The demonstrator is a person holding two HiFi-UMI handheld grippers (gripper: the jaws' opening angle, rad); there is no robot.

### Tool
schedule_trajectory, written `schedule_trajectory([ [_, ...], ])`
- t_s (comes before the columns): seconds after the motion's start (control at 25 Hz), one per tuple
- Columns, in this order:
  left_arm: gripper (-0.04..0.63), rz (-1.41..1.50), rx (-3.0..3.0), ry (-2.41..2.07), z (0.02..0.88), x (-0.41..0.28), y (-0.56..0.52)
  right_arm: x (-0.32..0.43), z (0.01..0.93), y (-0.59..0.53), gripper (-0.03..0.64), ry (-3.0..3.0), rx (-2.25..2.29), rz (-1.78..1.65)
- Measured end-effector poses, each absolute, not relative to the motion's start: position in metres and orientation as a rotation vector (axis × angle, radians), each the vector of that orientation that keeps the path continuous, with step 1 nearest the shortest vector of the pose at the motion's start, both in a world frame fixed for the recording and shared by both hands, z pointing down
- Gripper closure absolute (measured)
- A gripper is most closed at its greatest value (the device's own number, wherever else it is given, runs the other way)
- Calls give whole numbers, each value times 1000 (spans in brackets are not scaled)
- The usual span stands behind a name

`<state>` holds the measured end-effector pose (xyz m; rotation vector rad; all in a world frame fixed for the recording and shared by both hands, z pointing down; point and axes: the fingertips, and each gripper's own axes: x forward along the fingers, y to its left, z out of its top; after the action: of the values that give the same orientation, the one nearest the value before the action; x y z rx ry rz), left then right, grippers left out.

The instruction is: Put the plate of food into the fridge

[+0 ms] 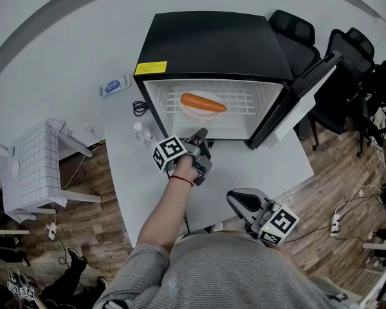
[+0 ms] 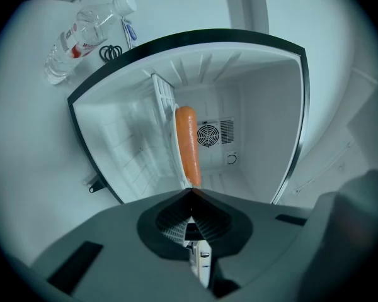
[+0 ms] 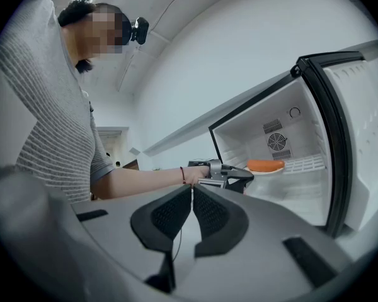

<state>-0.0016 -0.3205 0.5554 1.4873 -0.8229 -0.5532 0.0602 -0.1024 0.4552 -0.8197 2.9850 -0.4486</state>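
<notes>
A white rectangular table [image 1: 257, 166] is occupying the centre of the head view. A clear plastic water bottle [image 1: 143, 134] is sitting on it left of centre. A coiled black cable [image 1: 139, 108] is lying just above the bottle. A flat blue-and-white packet [image 1: 114, 85] is resting at the table's upper left corner. A white grid-patterned stand [image 1: 32, 166] is standing on the brown wooden floor [image 1: 96, 192] at the left edge. Black office chairs [image 1: 296, 31] are standing at the upper right. A white power strip [image 1: 336, 223] is lying at the lower right.

Grey striped short-sleeved shirt [image 1: 231, 272], red wristband [image 1: 181, 180]; grey left claw [image 1: 201, 135], right claw [image 1: 237, 199], black-white marker cubes [image 1: 169, 152]
</notes>
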Motion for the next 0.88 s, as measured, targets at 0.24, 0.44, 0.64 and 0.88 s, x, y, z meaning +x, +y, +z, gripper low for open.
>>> schedule_trajectory([
  [0.24, 584, -524, 1538, -812, 546, 0, -303, 58, 453, -100, 601, 2978, -824, -437],
  [0.44, 584, -482, 1580, -804, 543, 3, -282, 56, 451, -100, 601, 2974, -832, -429],
  [0.64, 584, -448, 1604, -792, 544, 5, -260, 54, 450, -98, 601, 2966, -837, -424],
  [0.88, 584, -429, 1621, -779, 545, 7, -238, 53, 451, -97, 601, 2961, -850, -421],
])
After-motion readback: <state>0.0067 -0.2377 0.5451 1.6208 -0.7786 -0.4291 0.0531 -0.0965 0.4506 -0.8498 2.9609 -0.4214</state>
